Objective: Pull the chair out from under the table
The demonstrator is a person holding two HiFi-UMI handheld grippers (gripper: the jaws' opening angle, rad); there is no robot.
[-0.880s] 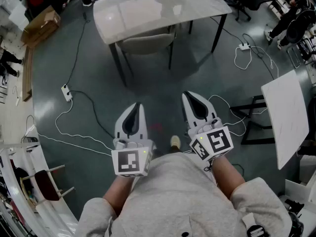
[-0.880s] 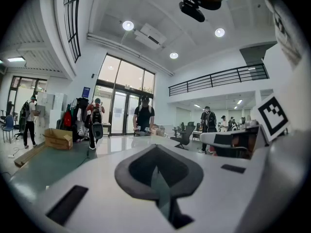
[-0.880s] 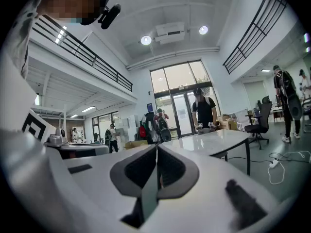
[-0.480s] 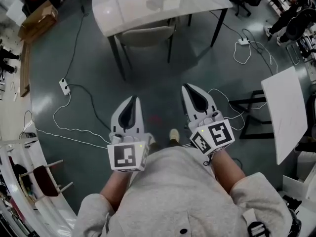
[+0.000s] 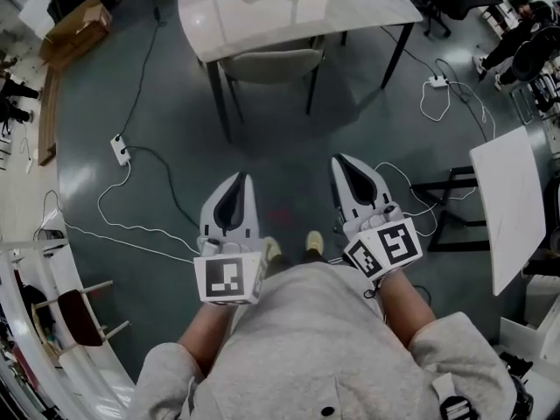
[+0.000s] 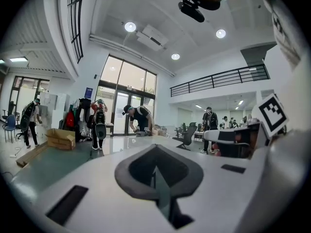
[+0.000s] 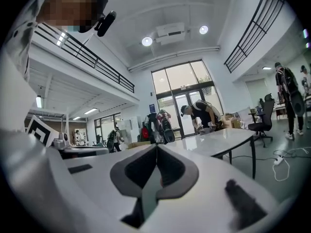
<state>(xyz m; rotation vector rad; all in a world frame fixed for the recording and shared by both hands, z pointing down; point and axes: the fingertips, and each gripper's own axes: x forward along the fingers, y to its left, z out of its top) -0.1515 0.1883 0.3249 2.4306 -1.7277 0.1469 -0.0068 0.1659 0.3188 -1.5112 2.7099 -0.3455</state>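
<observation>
Both grippers idle. Left gripper (image 5: 242,182): jaws fully together, nothing between them. Right gripper (image 5: 339,164): same, closed and empty. They are held out in front of the person, roughly level, side by side with a gap, over bare floor (image 5: 280,147).

Chair (image 5: 271,64): beige-grey seat on dark legs, tucked under the near edge of the table (image 5: 289,7), at the top of the head view. It is well apart from both grippers and neither touches it.

Table: glossy white top that reflects the ceiling lights, thin black legs.

Floor: dark grey-green, smooth, slight sheen. A white cable (image 5: 114,221) loops across it at left. A power strip (image 5: 120,150) lies nearby, with a black lead running toward the table. A second strip (image 5: 435,81) with a white coil lies right of the table.

Right edge: another white tabletop (image 5: 512,204) on a black frame. Top left: cardboard box (image 5: 74,33). Lower left: wood-frame seat (image 5: 79,318).

Room, per the gripper views: tall white hall with round downlights (image 6: 129,26), a mezzanine with a black railing (image 6: 218,79) and glazed doors (image 6: 126,96). Several people are standing. One (image 7: 197,113) bends over near the doors. A black office chair (image 7: 262,120) stands at right.
</observation>
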